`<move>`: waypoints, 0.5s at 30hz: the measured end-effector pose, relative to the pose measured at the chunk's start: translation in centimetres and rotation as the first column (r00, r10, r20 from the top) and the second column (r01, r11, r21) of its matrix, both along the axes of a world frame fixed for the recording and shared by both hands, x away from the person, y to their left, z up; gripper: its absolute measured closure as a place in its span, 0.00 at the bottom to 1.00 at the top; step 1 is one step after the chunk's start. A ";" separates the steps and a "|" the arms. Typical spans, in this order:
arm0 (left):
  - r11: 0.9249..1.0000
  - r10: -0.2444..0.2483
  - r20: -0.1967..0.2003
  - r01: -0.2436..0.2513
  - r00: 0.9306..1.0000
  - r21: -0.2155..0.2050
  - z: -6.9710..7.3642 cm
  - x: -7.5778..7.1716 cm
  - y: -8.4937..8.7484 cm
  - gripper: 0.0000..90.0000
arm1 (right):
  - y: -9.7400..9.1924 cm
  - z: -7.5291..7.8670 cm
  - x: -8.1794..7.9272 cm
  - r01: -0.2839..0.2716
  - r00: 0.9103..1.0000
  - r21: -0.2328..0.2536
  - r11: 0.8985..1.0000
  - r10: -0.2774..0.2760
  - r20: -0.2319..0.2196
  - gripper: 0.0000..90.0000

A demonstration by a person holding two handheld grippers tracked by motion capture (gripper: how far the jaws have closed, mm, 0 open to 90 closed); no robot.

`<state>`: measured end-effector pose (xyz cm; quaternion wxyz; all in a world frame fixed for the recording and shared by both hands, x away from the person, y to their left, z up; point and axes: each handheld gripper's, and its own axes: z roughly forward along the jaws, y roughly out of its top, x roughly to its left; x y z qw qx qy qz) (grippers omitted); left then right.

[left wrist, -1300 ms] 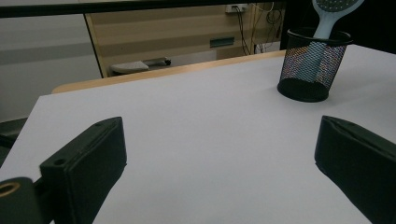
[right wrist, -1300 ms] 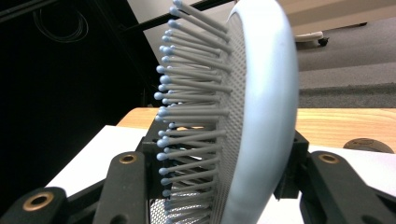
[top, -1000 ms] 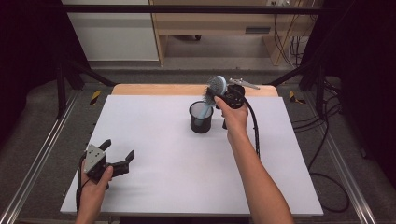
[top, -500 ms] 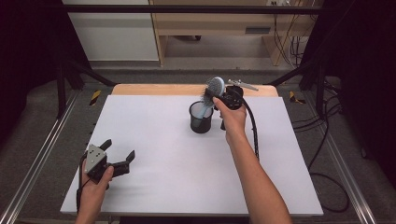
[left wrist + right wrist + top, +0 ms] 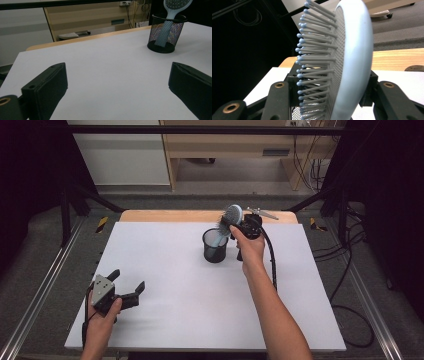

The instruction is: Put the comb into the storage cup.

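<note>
At the near left corner of the white table (image 5: 165, 270), the left gripper (image 5: 131, 289) rests low in the person's left hand (image 5: 102, 317), its two black jaws spread wide with nothing between them; in the left gripper view only bare tabletop lies between them. It is well apart from the hairbrush (image 5: 226, 222), which sits across the table toward the far right. Moving right, a black mesh cup (image 5: 215, 246) stands upright on the table near the far edge, and the hairbrush stands in it, handle down inside the mesh and head sticking out above the rim, leaning toward the right. Further right, the right gripper (image 5: 234, 223) is held by the right hand (image 5: 248, 246) just beside the cup, and its jaws are clamped on the brush's head, one on the bristle side and one on the smooth back, as the right gripper view shows close up. The hairbrush (image 5: 342, 62) is pale blue-grey, with an oval, gently curved head; its bristle face is a perforated pad set with straight grey pins, each tipped with a small blue ball. Its handle (image 5: 163, 35) is flat and pale, seen through the mesh in the left gripper view.
</note>
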<state>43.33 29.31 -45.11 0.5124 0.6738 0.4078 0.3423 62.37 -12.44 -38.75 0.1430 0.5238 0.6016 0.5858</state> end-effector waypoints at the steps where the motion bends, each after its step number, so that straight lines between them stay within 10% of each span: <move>1: 1.000 0.000 0.000 0.000 1.000 0.000 0.0 0.0 0.0 0.02 | 0.0 0.0 0.0 0.001 1.000 0.000 1.000 -0.001 -0.001 0.56; 15: 1.000 -0.003 -0.002 0.003 1.000 0.001 0.0 0.0 -0.1 0.02 | -0.7 -0.3 0.2 0.024 0.999 0.009 1.000 -0.024 -0.031 0.52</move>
